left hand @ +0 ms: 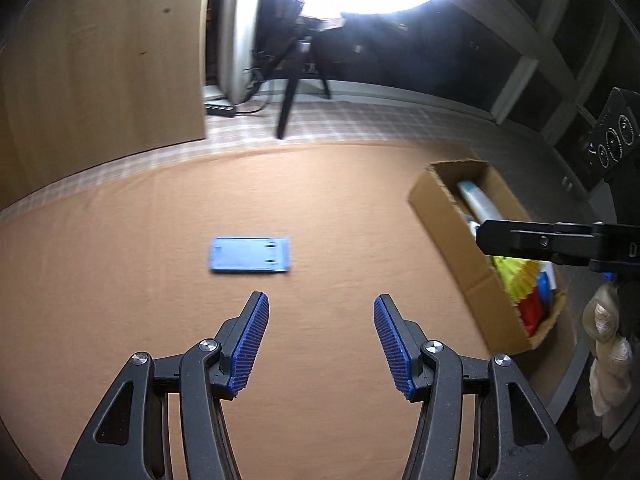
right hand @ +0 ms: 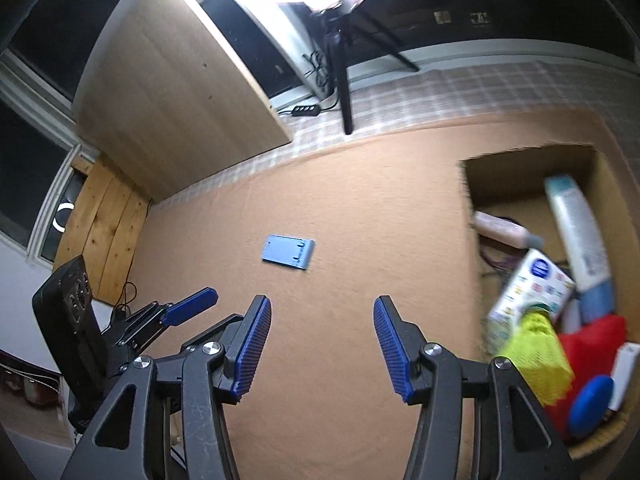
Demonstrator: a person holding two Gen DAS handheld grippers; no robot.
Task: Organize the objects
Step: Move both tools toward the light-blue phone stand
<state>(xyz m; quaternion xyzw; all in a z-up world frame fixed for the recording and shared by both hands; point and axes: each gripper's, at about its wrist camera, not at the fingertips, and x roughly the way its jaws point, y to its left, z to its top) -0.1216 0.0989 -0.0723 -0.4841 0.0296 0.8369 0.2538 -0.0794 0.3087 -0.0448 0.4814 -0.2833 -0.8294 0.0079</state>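
On the orange cloth [left hand: 320, 200], a flat light-blue plastic piece [left hand: 250, 255] is seen lying alone, ahead of both grippers.

Both the left gripper [left hand: 321, 340] and the right gripper [right hand: 322, 342] are held with jaws parted and nothing between them; the piece is touched by neither. A cardboard box [left hand: 448, 216] filled with packets is set well to its right.
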